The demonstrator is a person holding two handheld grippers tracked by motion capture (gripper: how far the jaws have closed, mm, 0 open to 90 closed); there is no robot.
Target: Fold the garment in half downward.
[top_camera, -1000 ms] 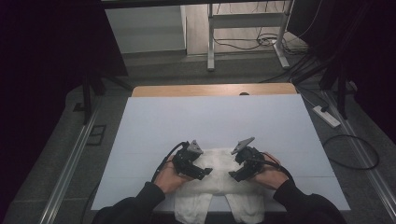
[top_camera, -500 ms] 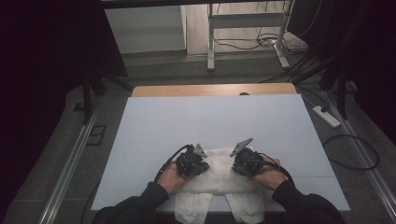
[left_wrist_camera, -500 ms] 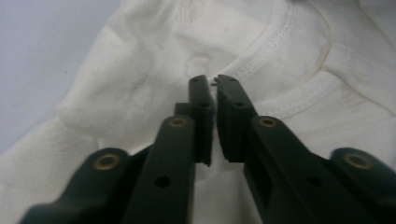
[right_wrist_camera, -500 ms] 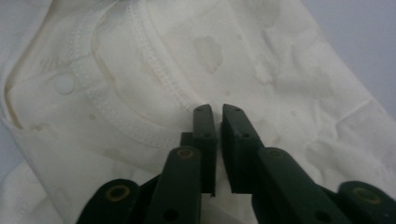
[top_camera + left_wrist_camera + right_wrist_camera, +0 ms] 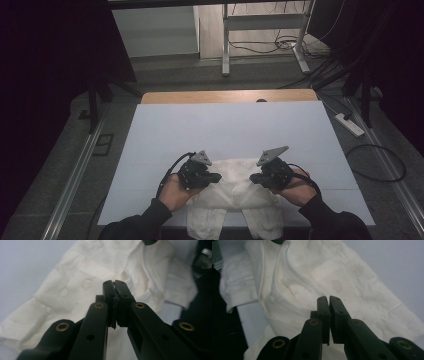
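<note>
A white pair of small trousers [image 5: 235,192] lies at the table's near edge, its two legs hanging over the front. My left gripper [image 5: 217,176] pinches the waist's left side, my right gripper [image 5: 254,177] the right side; both point inward toward each other. In the left gripper view the black jaws [image 5: 115,283] are pressed together, and the trousers' [image 5: 75,285] waistband seam runs in under their tips. In the right gripper view the jaws [image 5: 329,298] are likewise closed where the trousers' [image 5: 352,272] seams converge. The cloth between the grippers is puckered.
The pale table top [image 5: 225,130] stretches bare beyond the garment, with a wooden strip [image 5: 230,96] along its far edge. A power strip [image 5: 350,125] and cables [image 5: 380,165] lie on the floor to the right. A metal frame [image 5: 225,45] stands behind.
Both hands have lifted a little and the waist of the trousers has bunched up between the grippers, where it lay flatter before.
</note>
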